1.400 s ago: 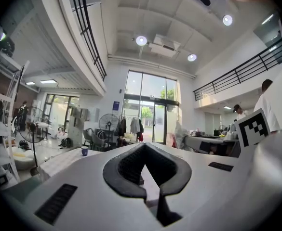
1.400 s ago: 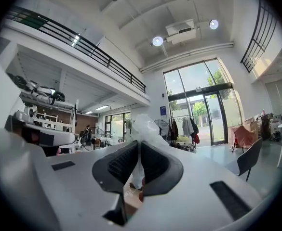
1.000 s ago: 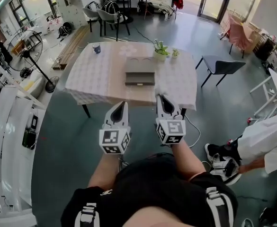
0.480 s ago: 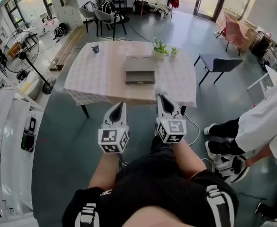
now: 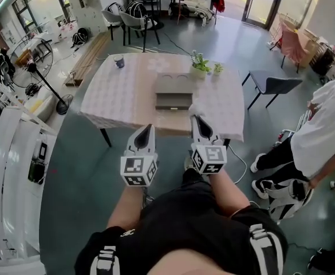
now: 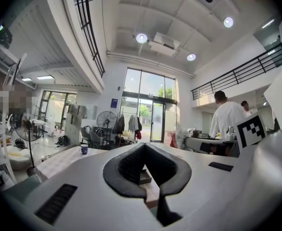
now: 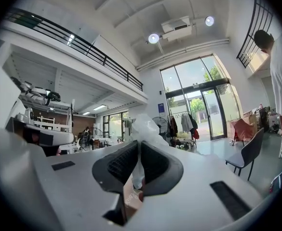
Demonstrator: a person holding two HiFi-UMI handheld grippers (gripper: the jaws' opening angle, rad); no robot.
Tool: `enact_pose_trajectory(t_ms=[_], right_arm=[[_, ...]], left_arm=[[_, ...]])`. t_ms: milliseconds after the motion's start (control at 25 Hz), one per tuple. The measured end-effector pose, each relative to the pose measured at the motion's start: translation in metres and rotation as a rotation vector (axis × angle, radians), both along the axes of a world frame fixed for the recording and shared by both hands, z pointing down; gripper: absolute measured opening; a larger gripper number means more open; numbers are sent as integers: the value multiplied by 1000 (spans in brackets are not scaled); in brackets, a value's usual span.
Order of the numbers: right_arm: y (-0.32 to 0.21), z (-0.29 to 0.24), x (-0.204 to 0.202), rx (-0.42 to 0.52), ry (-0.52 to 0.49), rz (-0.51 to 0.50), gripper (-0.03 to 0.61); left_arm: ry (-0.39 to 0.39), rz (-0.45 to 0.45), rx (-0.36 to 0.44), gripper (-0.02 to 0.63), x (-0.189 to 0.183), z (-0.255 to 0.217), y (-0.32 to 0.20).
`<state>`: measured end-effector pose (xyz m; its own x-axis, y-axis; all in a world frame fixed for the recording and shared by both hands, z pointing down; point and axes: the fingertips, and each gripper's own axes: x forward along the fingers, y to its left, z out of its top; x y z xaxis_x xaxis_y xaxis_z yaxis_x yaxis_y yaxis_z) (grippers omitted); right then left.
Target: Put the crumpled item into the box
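The crumpled item, a pale, translucent wad of film, is clamped between the pads of the right gripper, its upper part standing out beyond the jaw tips. In the head view it shows as a small white lump at the tip of that gripper, just right of centre frame and over the near edge of the worktop. The box, grey-brown and low, sits on the checked cloth at the middle of the worktop, above and left of the held item and apart from it. The left gripper is level beside the right one, left of centre, short of the worktop edge; its jaws are together with nothing held between them (its own view shows only the room past the pads). Further out on the worktop: a blue cup at the far left corner and small potted plants just beyond the box to the right. A grey chair stands right of the worktop, and a person in a white top is at the right frame edge.
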<state>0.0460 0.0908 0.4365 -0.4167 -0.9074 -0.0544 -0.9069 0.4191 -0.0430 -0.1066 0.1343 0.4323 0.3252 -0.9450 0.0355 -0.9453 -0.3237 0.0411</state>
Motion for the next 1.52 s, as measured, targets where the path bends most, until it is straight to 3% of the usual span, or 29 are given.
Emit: enact_pose_trajectory(t_ms=[280,880,1120,1360,1520], right_arm=[[-91,14,3,-35,-2,-25,21],[-330,2,29,-83,23,-119,21],[-378,-9,21,-82,22,-161,21],[-415,-8,17,-101,-35,-126,21],[-426,-4,9,-86,-3,-94,21]], left_arm=[[-10,-35,-35,2,4,12,-86],[-35,-123,-69,2,35,-18,-314],[-31,-153,-80,2,34,-23,-363],[-55,-98,-85,2,32,-15,-406],[-46,-73,-93,2,18,-7,-423]])
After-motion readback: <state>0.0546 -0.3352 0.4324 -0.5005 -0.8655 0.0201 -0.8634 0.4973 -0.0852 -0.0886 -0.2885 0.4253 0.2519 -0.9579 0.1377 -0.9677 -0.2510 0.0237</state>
